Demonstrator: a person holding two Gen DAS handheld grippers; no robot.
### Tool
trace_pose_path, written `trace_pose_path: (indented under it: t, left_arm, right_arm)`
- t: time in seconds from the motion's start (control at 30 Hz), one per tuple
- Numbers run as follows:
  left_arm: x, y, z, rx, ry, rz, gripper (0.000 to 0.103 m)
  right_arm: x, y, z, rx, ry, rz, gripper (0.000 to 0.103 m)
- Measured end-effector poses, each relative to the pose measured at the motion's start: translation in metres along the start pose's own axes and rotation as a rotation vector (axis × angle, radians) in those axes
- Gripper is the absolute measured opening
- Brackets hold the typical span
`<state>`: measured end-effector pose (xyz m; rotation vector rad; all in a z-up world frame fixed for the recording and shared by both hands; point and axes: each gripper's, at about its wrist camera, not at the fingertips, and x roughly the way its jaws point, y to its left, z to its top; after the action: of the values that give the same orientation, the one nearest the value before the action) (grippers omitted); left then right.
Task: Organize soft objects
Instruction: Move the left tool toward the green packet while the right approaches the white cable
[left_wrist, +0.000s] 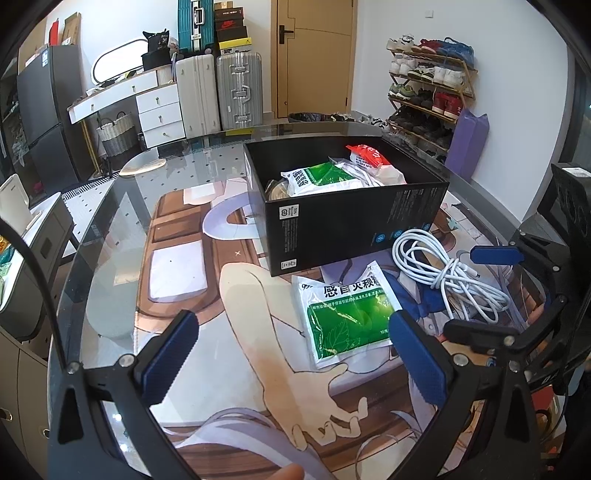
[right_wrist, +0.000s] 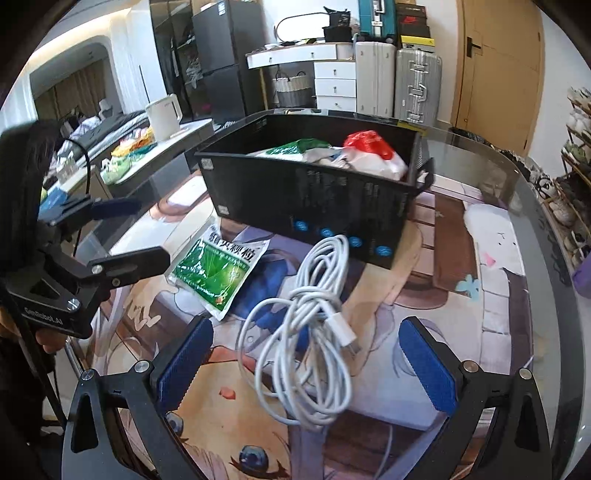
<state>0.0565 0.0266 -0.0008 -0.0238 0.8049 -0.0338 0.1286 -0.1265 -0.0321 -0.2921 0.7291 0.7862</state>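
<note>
Nearest: the right gripper (right_wrist: 304, 363), jaws apart and empty, poised over the coiled white cable (right_wrist: 314, 325); the left gripper (left_wrist: 291, 354), jaws likewise apart, beside the green sachet (left_wrist: 345, 314) on the desk (left_wrist: 122, 229). At twelve o'clock beyond both, the black box (left_wrist: 351, 225) already holds several pouches. Judged partly done: sachet and cable remain outside

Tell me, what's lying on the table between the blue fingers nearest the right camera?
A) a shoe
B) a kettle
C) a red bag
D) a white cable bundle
D: the right view shows the coiled white cable on the table between the open right gripper's fingers, in front of the black box.
</note>
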Motion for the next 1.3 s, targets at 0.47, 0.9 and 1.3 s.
trace_pose_path:
  t: [0.47, 0.9, 1.3]
  left_arm:
    - [0.001, 0.000, -0.002, 0.010, 0.010, -0.002, 0.103]
    - [0.007, -0.004, -0.003, 0.021, 0.026, -0.005, 0.103]
    - [0.008, -0.005, -0.003, 0.020, 0.031, -0.009, 0.103]
  right_arm:
    - [0.005, -0.008, 0.000, 0.010, 0.007, -0.071, 0.102]
    - [0.006, -0.028, 0.002, 0.105, -0.004, -0.003, 0.101]
    - [0.010, -0.001, -0.003, -0.028, -0.001, 0.009, 0.056]
